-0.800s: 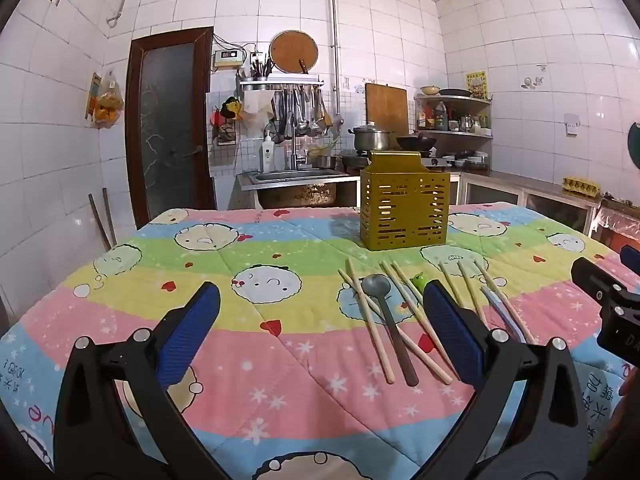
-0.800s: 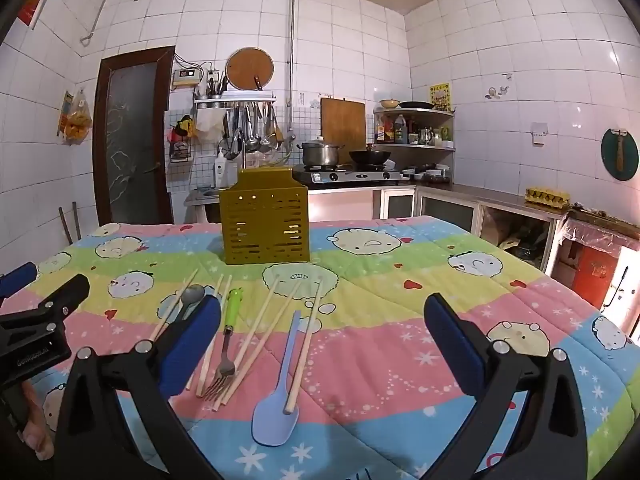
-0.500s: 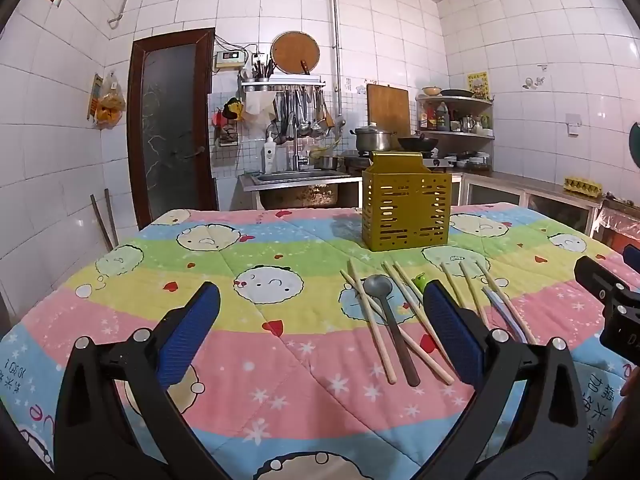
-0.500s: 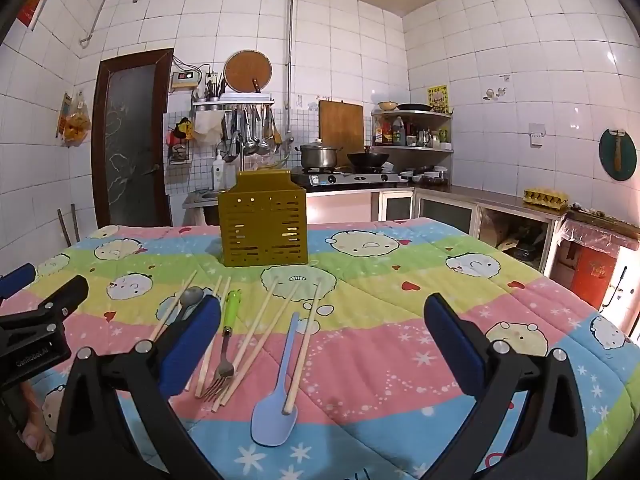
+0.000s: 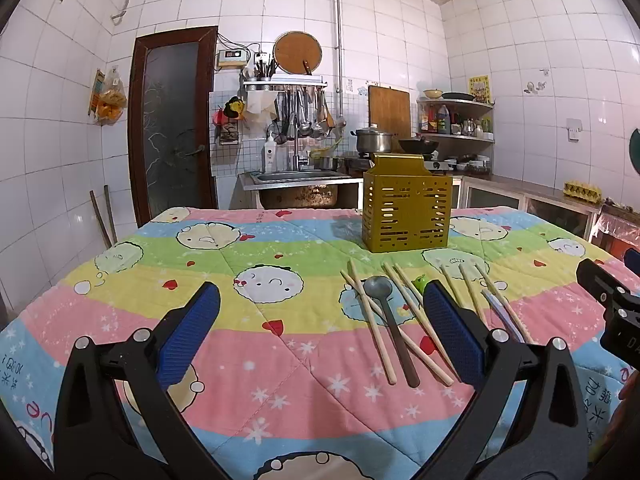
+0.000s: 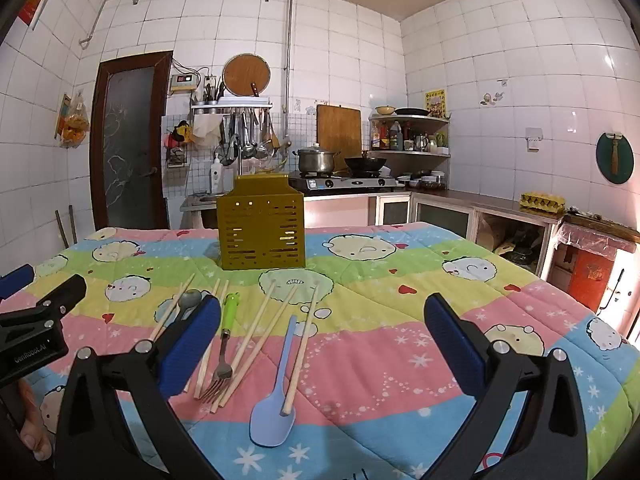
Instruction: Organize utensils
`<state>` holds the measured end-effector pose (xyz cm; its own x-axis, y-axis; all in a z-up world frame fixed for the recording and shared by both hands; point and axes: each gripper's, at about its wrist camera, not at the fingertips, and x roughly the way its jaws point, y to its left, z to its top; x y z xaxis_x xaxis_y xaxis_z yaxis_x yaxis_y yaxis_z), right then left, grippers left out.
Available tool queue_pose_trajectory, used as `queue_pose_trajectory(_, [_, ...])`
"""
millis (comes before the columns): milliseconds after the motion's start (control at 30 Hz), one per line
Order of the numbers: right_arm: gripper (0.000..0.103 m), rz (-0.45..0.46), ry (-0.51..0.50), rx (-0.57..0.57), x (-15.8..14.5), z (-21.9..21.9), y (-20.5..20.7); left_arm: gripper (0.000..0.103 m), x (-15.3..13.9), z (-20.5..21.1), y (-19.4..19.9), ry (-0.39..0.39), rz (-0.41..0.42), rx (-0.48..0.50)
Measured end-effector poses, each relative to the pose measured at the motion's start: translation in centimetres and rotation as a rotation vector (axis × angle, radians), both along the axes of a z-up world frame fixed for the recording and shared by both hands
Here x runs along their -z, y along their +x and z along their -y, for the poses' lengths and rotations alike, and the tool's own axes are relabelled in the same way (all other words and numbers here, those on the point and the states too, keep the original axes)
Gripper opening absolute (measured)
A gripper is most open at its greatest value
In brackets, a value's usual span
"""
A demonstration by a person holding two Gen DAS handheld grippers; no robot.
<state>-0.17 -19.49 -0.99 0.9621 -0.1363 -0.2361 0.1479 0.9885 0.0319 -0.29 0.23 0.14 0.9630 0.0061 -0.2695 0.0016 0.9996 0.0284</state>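
From the left wrist view, the left claw (image 5: 320, 328) hangs wide over the table (image 5: 120, 272), holding nothing, its 2 blue pads (image 5: 188, 334) well apart above the pink stripe of the cartoon-print quilt. A mustard-yellow holder (image 5: 407, 209) with slotted walls stands upright toward the far edge of the table. Between it and the near edge the utensils lie in a loose row, all pointing roughly toward the holder. A grey spoon (image 5: 390, 324) with a dark handle lies among pale wooden chopsticks (image 5: 370, 322), 1 of which crosses under it. The green fork handle (image 5: 419, 281) peeks out just beyond the claw's right pad. More chopsticks and a pale blue handle lie farther right. The right claw's black tip (image 5: 600, 284) shows at the right edge.

From the right wrist view, the right claw (image 6: 320, 336) is also spread wide and holds nothing. The fork (image 6: 225, 344) has a bright green handle and metal tines pointing toward the near edge. A light blue spoon (image 6: 276, 392) lies bowl-down near the near edge, with 1 chopstick (image 6: 302, 344) resting on its bowl. The grey spoon's bowl (image 6: 190, 298) shows beside the claw's left pad. The holder (image 6: 262, 228) stands beyond them. The left claw's black tip (image 6: 60, 292) reaches in from the left edge.
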Motion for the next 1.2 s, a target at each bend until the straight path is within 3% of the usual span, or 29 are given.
queue_pose_trajectory(1200, [0.099, 0.014, 0.008, 0.016, -0.16, 0.43, -0.38, 0.098, -0.07, -0.34, -0.26, -0.012, 0.007, 0.0])
